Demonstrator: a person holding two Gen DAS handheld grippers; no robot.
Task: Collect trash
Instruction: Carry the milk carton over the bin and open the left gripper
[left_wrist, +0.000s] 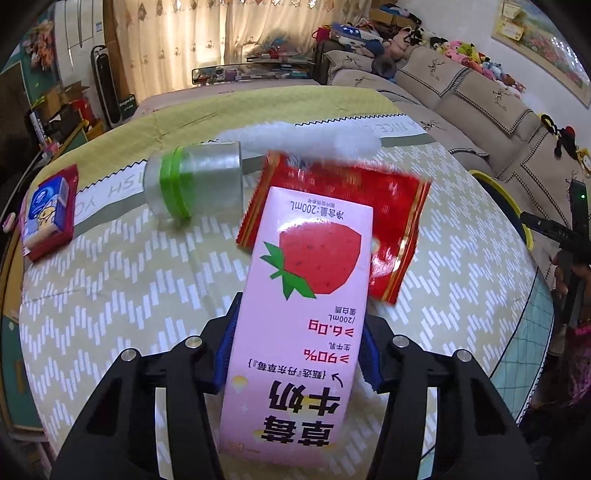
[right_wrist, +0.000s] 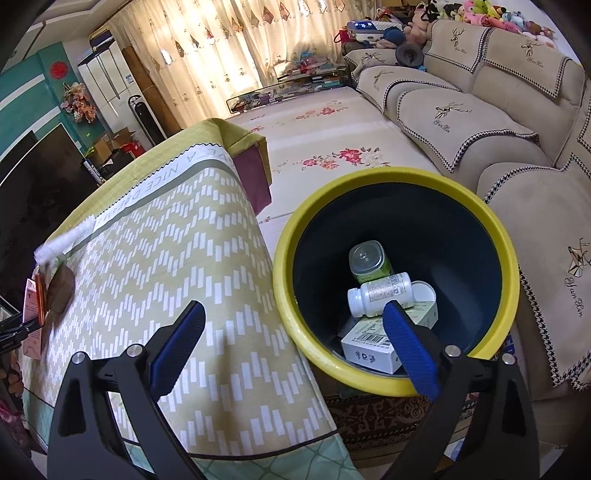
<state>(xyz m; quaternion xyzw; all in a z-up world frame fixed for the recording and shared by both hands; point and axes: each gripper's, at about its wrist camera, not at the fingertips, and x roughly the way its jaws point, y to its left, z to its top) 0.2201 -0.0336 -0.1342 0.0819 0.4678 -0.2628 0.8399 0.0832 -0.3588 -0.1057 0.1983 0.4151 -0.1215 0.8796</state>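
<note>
This is a home living room. A long beige sofa (right_wrist: 461, 110) with embroidered covers and checked trim runs along one wall, and a heap of stuffed toys (left_wrist: 469, 51) sits on its back. Patterned cream curtains (right_wrist: 229, 48) hang over a bright window, with a low glass table (left_wrist: 251, 72) piled with books in front of them. A dark television (right_wrist: 40, 162) stands against a teal wall, near a tall white cabinet (right_wrist: 107, 85). A floral mat (right_wrist: 332, 147) covers the floor, and a table under a yellow-green zigzag cloth (right_wrist: 177, 251) stands beside a yellow-rimmed bin (right_wrist: 391, 177).
</note>
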